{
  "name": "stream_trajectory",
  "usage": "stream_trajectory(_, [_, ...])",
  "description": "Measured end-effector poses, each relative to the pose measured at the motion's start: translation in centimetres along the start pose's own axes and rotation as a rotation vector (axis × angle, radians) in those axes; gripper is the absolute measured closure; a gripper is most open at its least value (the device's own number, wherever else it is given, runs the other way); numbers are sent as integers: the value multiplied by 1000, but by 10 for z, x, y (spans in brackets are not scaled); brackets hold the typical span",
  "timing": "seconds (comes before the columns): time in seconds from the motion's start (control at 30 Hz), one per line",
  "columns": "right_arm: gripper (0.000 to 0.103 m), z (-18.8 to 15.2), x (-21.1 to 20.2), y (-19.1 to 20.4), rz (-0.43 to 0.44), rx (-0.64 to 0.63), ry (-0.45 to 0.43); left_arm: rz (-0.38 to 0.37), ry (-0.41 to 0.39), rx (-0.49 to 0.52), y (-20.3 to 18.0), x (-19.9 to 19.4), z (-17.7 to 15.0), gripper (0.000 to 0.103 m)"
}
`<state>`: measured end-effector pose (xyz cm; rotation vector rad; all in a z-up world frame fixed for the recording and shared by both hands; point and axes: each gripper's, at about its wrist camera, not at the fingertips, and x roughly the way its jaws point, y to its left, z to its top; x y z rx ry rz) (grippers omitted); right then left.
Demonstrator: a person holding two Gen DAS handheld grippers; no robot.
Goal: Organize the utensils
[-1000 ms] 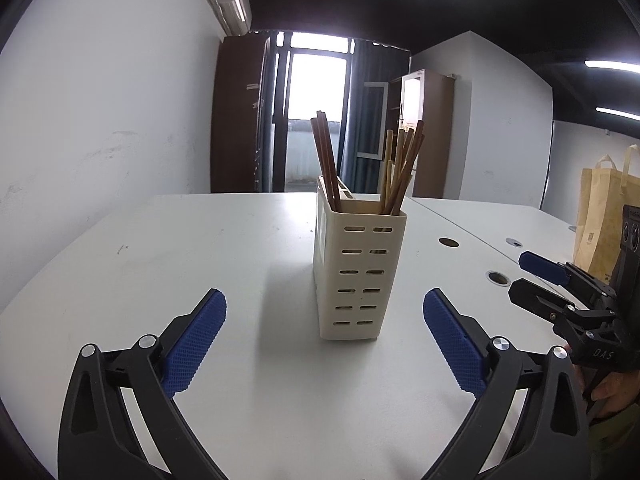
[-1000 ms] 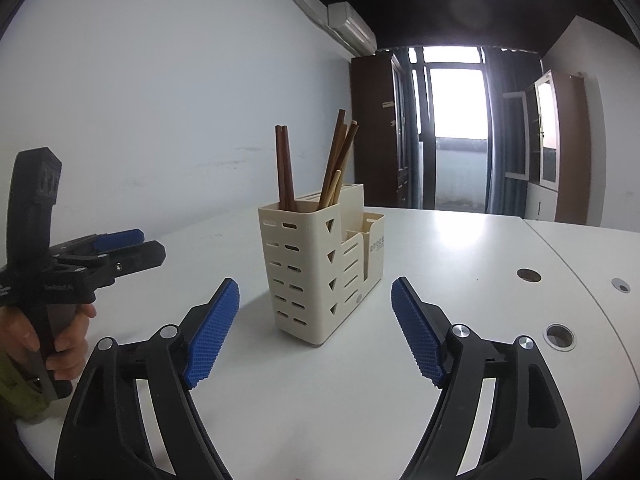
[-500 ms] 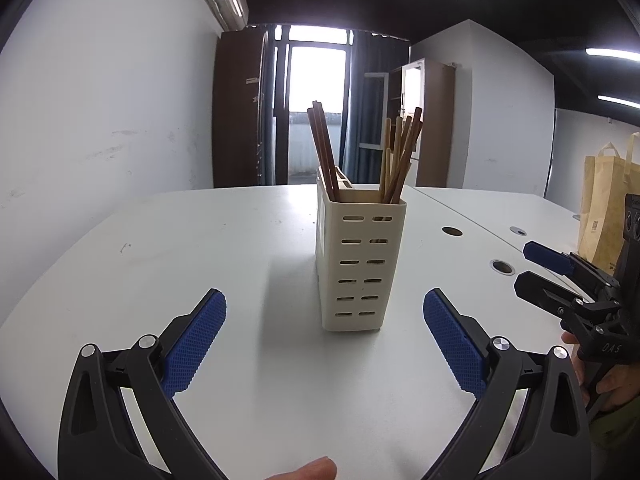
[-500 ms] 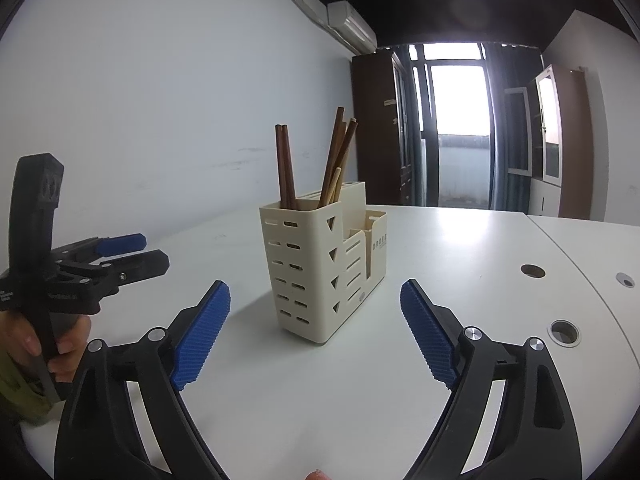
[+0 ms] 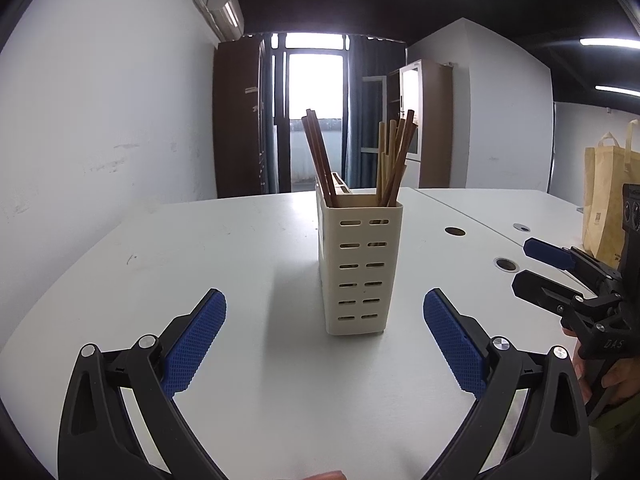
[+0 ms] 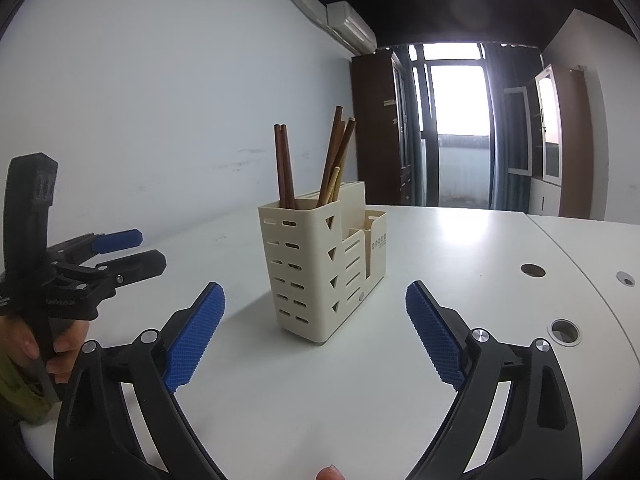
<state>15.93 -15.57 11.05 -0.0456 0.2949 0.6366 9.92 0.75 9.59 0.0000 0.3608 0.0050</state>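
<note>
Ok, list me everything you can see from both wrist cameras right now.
utensil holder: one, cream, slotted, upright mid-table
dark chopsticks: two, dark brown, standing in the holder's tall compartment
lighter chopsticks: several, light to mid brown, leaning in the same compartment
table: white, with round cable holes
paper bag: one, tan, on the table's far right
air conditioner: one, white, high on the wall
cabinets: brown, beside the bright doorway
left gripper: black with blue pads, open, empty
right gripper: black with blue pads, open, empty
</note>
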Motion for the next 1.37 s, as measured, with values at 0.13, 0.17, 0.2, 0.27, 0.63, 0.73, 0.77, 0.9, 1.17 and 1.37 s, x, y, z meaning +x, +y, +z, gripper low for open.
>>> stream_trajectory(0.13, [10,-1,0,0,-1,-1,1,-2,-6,6,-1,-1,0,6])
stream_trajectory(0.17, [10,-1,0,0,0,0,1,-3,-8,5,-1,-2,0,6])
stream_trajectory(0.2, [10,-1,0,0,0,-1,1,-9,-8,5,-2,-3,0,6])
stream_trajectory(0.27, [10,-1,1,0,-2,0,3,-21,-13,3,-2,-6,1,6])
stream_trajectory(0.63, [9,-3,1,2,14,4,16,-27,-14,11,-5,-8,1,6])
stream_trajectory(0.73, [9,-3,0,3,15,1,16,-29,-15,14,-6,-9,2,6])
stream_trajectory(0.77, [9,-3,0,4,15,1,16,-28,-16,14,-6,-9,2,6])
stream_trajectory(0.9, [9,-2,1,3,13,3,17,-29,-15,13,-6,-8,2,6])
stream_trajectory(1.17, [9,-2,1,3,13,0,14,-23,-5,35,-9,-6,2,6])
stream_trajectory(1.37, [9,-1,1,3,12,1,15,-29,-3,51,-16,-8,1,6])
